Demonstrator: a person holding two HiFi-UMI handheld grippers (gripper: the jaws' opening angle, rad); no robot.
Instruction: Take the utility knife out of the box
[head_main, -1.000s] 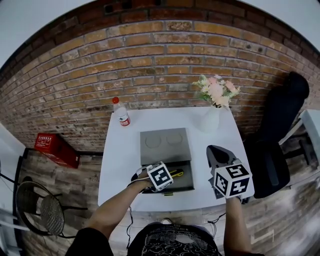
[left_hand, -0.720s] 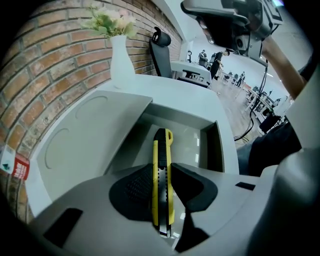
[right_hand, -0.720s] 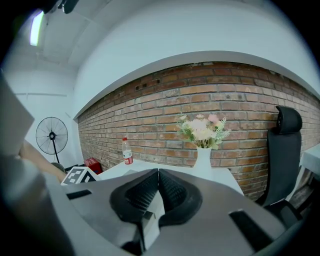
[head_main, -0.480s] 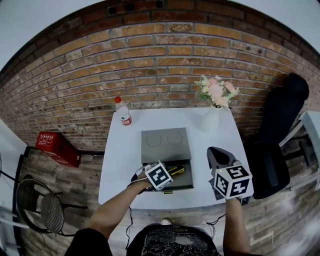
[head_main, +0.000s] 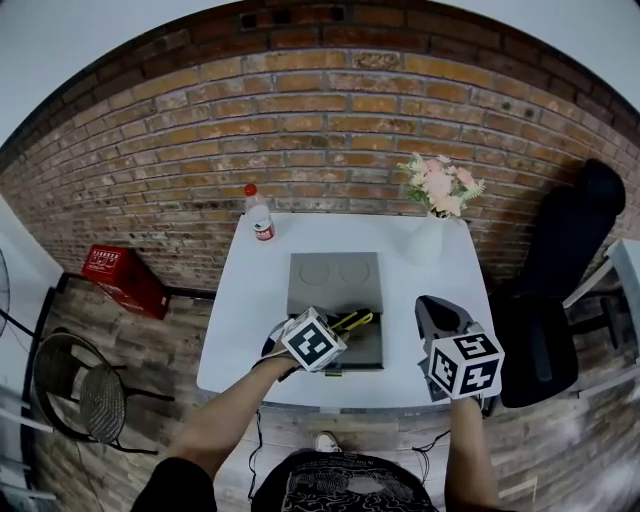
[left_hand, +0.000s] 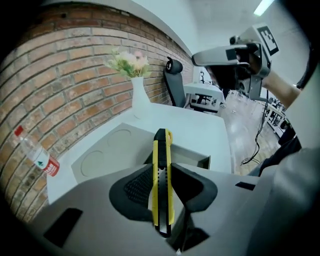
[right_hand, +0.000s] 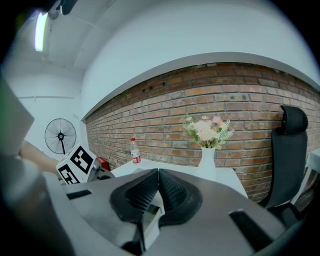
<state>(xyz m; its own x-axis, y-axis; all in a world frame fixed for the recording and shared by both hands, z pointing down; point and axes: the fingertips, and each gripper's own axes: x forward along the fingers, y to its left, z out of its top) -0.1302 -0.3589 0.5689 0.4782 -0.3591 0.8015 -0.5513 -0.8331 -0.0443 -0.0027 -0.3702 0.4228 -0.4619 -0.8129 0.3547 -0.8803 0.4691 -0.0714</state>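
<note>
Your left hand-held gripper (left_hand: 162, 172) clamps slim yellow-black utility knife (left_hand: 161, 142), long axis along jaws, above grey box (left_hand: 195, 160); right hand-held gripper (right_hand: 158, 180) clenched, empty.

Yellow-and-black utility knife (left_hand: 161, 185), gripped lengthwise in the left gripper (left_hand: 162, 172), held above the open grey box (head_main: 335, 285)

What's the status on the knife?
Left hand-held gripper shut on utility knife, above the open box. Right hand-held gripper shut, empty. Nothing in the way.
</note>
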